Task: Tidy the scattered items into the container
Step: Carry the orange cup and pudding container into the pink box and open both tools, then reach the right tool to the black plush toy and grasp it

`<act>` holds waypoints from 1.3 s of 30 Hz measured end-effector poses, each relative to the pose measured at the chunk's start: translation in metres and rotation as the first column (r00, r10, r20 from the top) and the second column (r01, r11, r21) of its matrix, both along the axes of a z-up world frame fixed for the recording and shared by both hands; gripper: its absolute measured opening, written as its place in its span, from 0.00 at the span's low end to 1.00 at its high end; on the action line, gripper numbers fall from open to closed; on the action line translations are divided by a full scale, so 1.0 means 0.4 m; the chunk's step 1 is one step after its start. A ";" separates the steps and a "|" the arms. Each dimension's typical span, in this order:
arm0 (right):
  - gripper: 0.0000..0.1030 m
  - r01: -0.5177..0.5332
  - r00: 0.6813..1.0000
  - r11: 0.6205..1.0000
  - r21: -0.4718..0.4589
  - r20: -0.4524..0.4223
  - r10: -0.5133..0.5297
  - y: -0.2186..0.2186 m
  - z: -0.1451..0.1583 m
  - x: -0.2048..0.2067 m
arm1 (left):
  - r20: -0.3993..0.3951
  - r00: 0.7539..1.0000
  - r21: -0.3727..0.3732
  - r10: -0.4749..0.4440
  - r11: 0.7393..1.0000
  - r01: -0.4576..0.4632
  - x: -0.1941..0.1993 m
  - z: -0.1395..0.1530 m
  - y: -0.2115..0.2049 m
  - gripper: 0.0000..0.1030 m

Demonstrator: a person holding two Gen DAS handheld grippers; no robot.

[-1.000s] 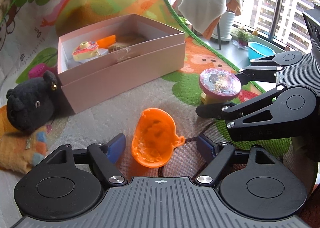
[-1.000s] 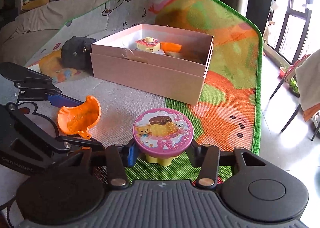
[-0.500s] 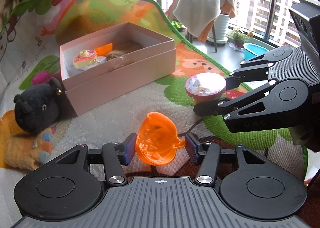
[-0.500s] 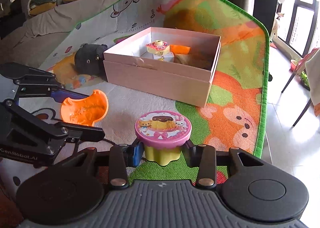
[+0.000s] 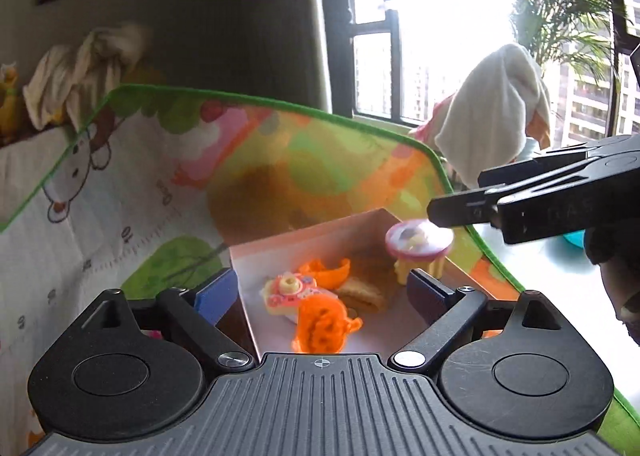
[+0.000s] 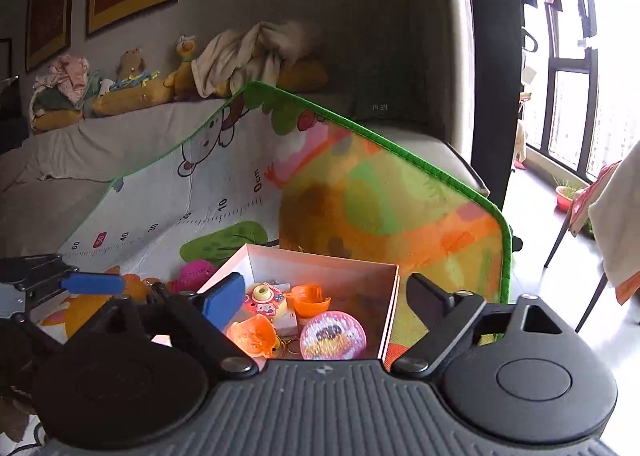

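Now both grippers hang over the pink box, and both sets of jaws stand wide with nothing between them: the left gripper has the orange shell half lying in the box just below its gap, and the right gripper has the pink-lidded pudding toy sitting in the box under its own gap. Beyond the left jaws, a second orange shell half and a pink doughnut toy crowd the box floor. Risk, as I read it: the grippers sit near each other above one small box, so a careless pull-away could knock fingers together or clip the box wall and tip it. A magenta toy lies outside, left of the right jaws, on the play mat, easy to overlook.
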State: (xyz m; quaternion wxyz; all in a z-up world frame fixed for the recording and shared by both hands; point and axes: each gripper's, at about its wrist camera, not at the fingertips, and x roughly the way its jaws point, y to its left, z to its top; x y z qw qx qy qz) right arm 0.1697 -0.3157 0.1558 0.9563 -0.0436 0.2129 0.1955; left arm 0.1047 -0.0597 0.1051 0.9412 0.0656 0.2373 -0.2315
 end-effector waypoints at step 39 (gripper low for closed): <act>0.52 -0.448 0.894 0.853 -0.269 -0.130 0.429 0.445 -0.136 -0.156 | -0.202 0.920 0.017 0.336 0.940 -0.340 -0.215 -0.243 0.311 1.00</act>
